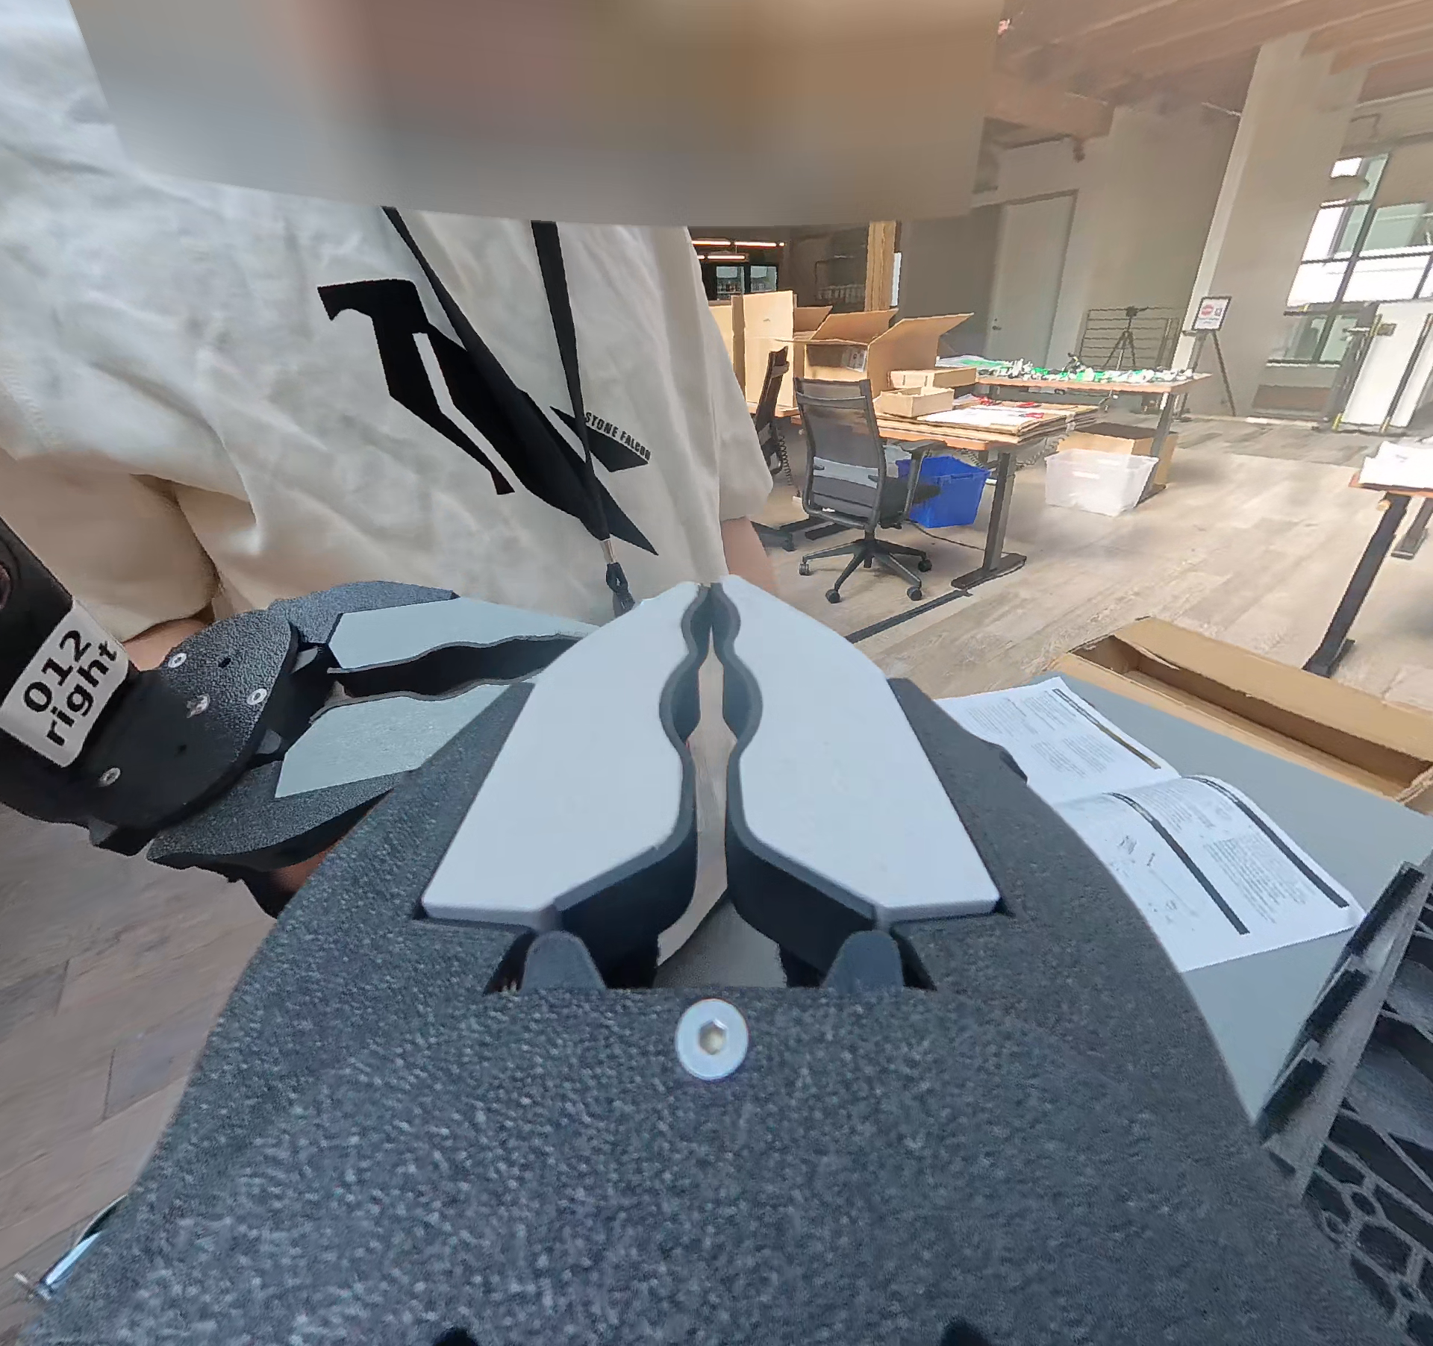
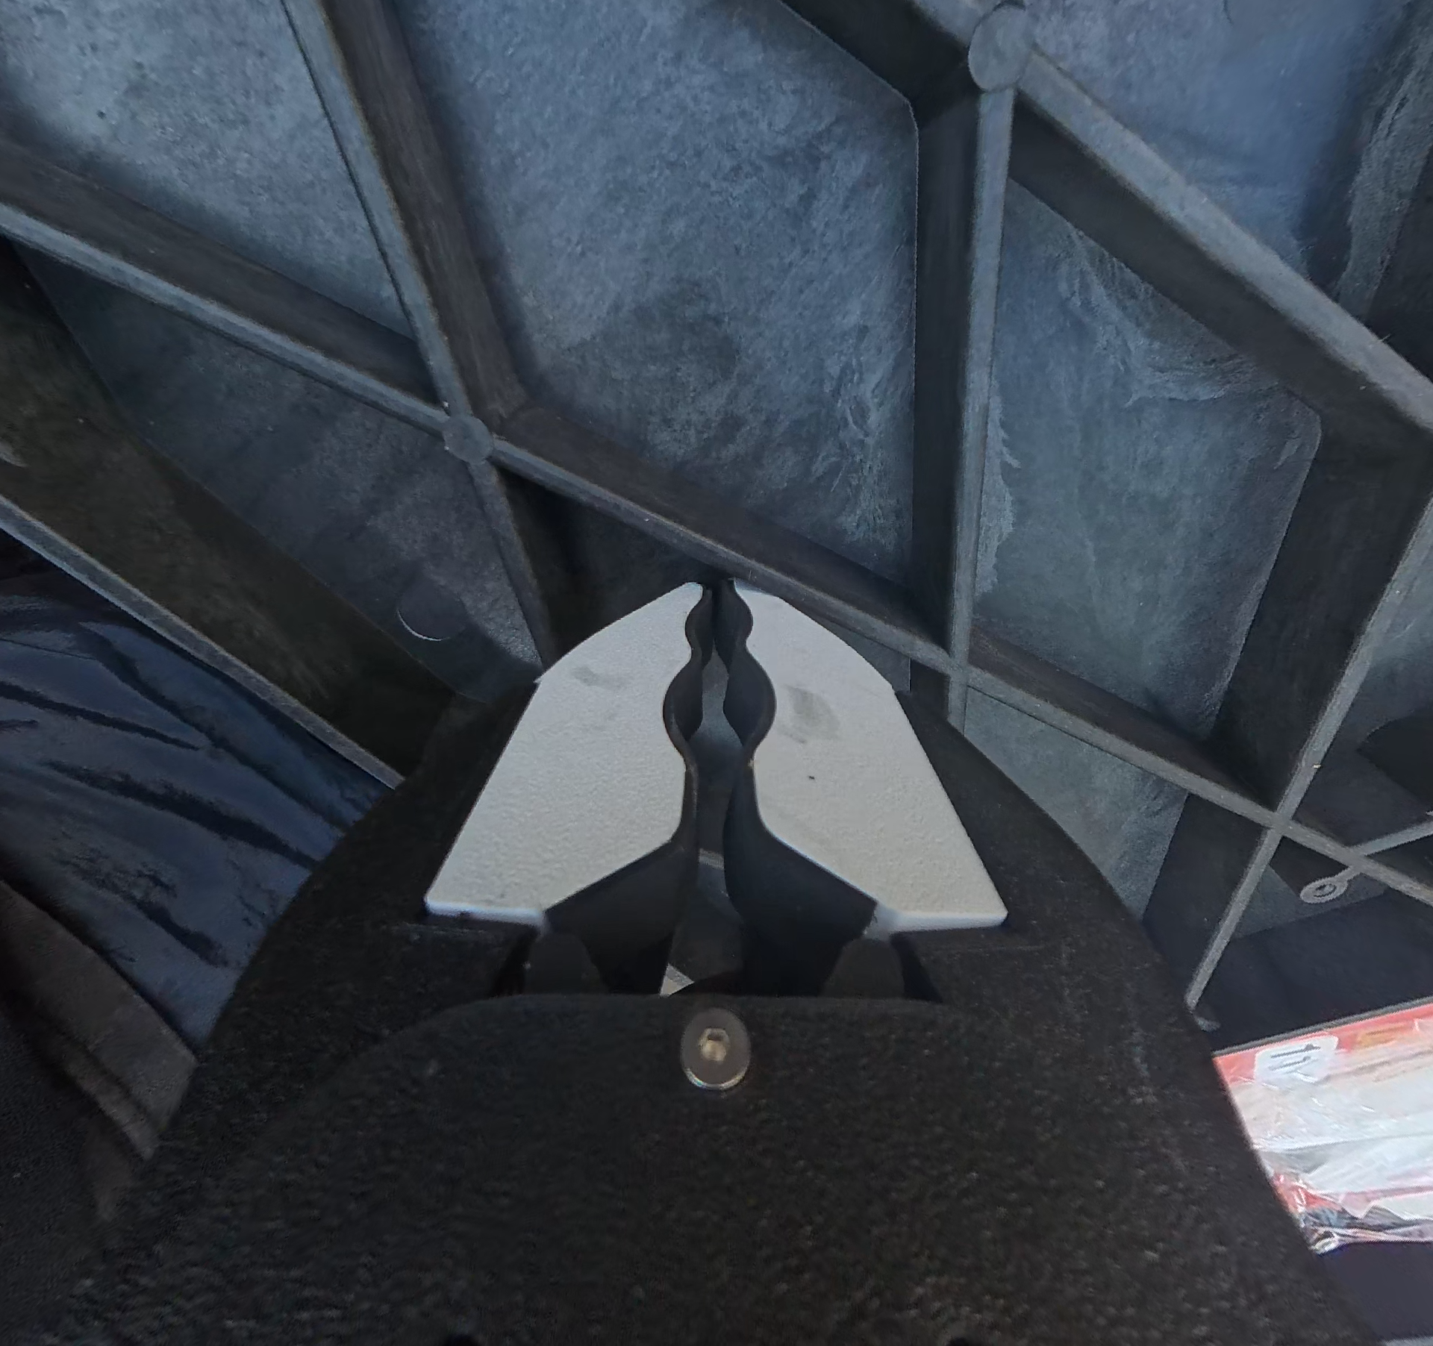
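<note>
1. My left claw point(image 1: 715, 589) has its two grey fingers point(image 1: 589, 766) pressed together at the tips, with nothing between them. It points up at the person in a cream shirt point(image 1: 233, 378) – a black lanyard point(image 1: 574, 394) hangs down the chest.
2. My right claw point(image 2: 717, 588) is likewise closed tip to tip and empty. It also shows in the left wrist view point(image 1: 434, 681), low on the left, lying crosswise just beside the left claw and partly hidden behind it. Its black body carries a white label point(image 1: 66, 689).
3. Straight ahead of the right claw stands a dark ribbed plastic panel point(image 2: 698, 262) – the fingertips sit just at one of its ribs, though I cannot tell whether they touch.
4. A clear bag with red print point(image 2: 1349, 1123) lies low on the right in the right wrist view.
5. To the right of the left claw lies a printed paper sheet point(image 1: 1148, 805) on a grey slab point(image 1: 1334, 960), with an open cardboard box point(image 1: 1256, 689) just beyond.
6. Well behind stand an office chair point(image 1: 853, 471), a bench point(image 1: 977, 433) loaded with cardboard boxes point(image 1: 876, 347), a blue bin point(image 1: 946, 487) under it and a clear tub point(image 1: 1097, 479) on the wood floor point(image 1: 1124, 580).
</note>
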### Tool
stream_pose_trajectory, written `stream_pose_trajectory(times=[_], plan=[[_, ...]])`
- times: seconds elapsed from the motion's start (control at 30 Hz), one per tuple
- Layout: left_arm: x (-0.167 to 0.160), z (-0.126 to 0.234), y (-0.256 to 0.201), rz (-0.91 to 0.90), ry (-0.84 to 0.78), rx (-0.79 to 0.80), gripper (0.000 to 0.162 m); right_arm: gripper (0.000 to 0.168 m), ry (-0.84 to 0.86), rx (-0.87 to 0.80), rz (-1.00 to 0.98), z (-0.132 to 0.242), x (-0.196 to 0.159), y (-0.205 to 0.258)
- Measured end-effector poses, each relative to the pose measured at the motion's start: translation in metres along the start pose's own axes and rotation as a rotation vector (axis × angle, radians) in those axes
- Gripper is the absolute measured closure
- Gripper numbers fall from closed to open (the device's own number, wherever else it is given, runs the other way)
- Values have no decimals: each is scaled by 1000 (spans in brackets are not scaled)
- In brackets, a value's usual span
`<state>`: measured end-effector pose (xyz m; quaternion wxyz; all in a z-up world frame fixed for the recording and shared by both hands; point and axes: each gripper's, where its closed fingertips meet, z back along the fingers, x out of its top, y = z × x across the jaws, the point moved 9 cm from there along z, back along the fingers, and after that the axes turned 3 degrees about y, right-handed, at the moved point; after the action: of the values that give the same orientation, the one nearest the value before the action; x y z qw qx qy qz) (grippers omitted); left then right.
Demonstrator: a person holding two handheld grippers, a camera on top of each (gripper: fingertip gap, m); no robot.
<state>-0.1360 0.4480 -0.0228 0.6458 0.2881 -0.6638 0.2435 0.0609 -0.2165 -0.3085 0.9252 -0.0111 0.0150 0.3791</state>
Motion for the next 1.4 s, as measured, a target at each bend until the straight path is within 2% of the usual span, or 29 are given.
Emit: stream_pose_trajectory(times=[0.03,0.1,0.2,0.3,0.37,0.47,0.57,0.67,0.77,0.83,0.9,0.97,1.03,1.13,1.23,1.3,1.4], plan=[[-2,0,-1,1,19,2,162,168,0,-1,-1,0,0,0],[0,0,-4,-2,14,-10,162,168,0,-3,2,0,0,0],[-11,-10,-4,17,144,9,162,168,0,-2,3,0,0,0],[-10,-9,-10,1,118,-1,162,168,-2,1,7,0,0,0],[-17,-14,-15,-12,191,-10,162,168,-2,1,5,0,0,0],[-17,-14,-32,-53,159,-85,162,168,-3,1,5,0,0,0],[-29,-21,-55,-34,249,-172,162,168,-2,1,4,0,0,0],[-31,-21,-83,-107,234,-233,162,168,-4,3,7,0,0,0],[-44,-26,-105,-44,313,-329,162,168,-3,1,4,0,0,0],[-51,-24,-120,-77,330,-373,162,168,-5,0,3,0,0,0],[-73,-27,-135,-63,460,-468,162,168,-7,0,-1,0,-1,0],[-108,-31,-147,-9,593,-506,162,168,-8,-2,-3,0,-1,0],[-143,-37,-153,67,641,-504,162,168,-13,0,-2,0,-1,0],[-191,-50,-151,354,677,-416,162,168,-17,5,-6,0,-1,0],[-230,-57,-141,692,640,-272,162,168,-13,-1,-5,0,-1,0],[-251,-57,-141,791,607,-198,162,168,-10,-9,-3,0,-1,1],[-265,-58,-143,942,449,-158,162,168,-8,-22,2,0,-1,2]])
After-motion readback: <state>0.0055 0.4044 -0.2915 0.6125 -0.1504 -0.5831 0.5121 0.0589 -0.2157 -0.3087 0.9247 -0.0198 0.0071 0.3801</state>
